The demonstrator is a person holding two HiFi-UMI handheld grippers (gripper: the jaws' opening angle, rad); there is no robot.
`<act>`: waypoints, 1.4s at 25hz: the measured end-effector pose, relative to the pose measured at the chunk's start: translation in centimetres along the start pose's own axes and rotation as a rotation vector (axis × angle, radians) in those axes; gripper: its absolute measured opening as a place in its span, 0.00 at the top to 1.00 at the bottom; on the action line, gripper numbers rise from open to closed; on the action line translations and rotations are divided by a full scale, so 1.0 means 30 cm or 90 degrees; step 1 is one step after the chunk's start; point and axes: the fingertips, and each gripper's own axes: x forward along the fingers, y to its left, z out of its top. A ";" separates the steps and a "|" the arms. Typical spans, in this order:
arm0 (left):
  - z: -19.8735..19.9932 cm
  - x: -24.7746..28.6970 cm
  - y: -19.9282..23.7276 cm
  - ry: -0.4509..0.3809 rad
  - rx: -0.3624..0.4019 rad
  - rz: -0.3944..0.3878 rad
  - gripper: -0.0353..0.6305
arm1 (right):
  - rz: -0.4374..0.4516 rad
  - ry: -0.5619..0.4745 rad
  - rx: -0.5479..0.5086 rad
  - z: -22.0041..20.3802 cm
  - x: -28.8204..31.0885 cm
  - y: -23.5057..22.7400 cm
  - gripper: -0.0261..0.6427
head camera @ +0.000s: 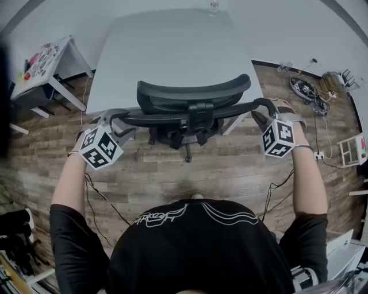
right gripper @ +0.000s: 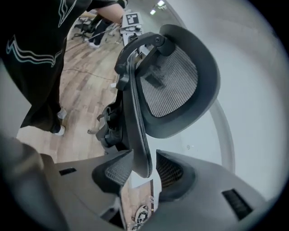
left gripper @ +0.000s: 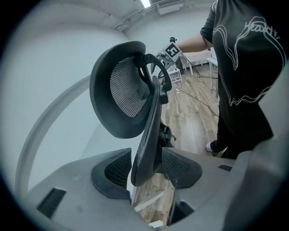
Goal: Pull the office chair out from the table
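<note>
A black mesh office chair (head camera: 192, 95) stands pushed in against the white table (head camera: 167, 46), its back toward me. My left gripper (head camera: 115, 118) is at the left end of the chair's wide back frame. My right gripper (head camera: 267, 106) is at the right end. In the left gripper view the back's edge (left gripper: 149, 135) runs between the pads of the left gripper (left gripper: 146, 169), whose jaws stand wide. In the right gripper view the other edge (right gripper: 137, 135) lies between the spread jaws of the right gripper (right gripper: 142, 169), with a gap beside one pad. Neither gripper clamps it.
A small white side table (head camera: 46, 63) with colourful items stands at the far left. Cables and gear (head camera: 307, 89) lie on the wood floor at the right, near a white rack (head camera: 351, 149). A bottle (head camera: 214, 7) sits at the table's far edge.
</note>
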 end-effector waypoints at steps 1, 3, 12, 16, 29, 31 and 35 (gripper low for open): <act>-0.001 0.009 -0.003 0.007 0.009 -0.002 0.63 | 0.004 0.002 -0.022 -0.004 0.015 0.001 0.72; -0.004 0.027 -0.004 0.018 0.025 -0.001 0.64 | 0.018 -0.003 -0.042 -0.006 0.034 0.003 0.72; 0.008 0.062 0.005 0.046 0.038 -0.013 0.70 | 0.061 -0.016 -0.082 -0.013 0.052 0.015 0.72; 0.002 0.061 0.000 0.067 0.063 0.003 0.70 | 0.063 -0.019 -0.059 -0.008 0.050 0.019 0.72; -0.014 0.075 0.011 0.150 0.092 0.026 0.71 | 0.065 -0.036 -0.056 -0.007 0.050 0.015 0.72; -0.016 0.073 0.011 0.160 0.090 0.025 0.71 | 0.065 -0.026 -0.062 -0.005 0.049 0.014 0.72; -0.016 0.069 0.007 0.168 0.084 0.019 0.71 | 0.066 -0.011 -0.070 -0.005 0.044 0.018 0.72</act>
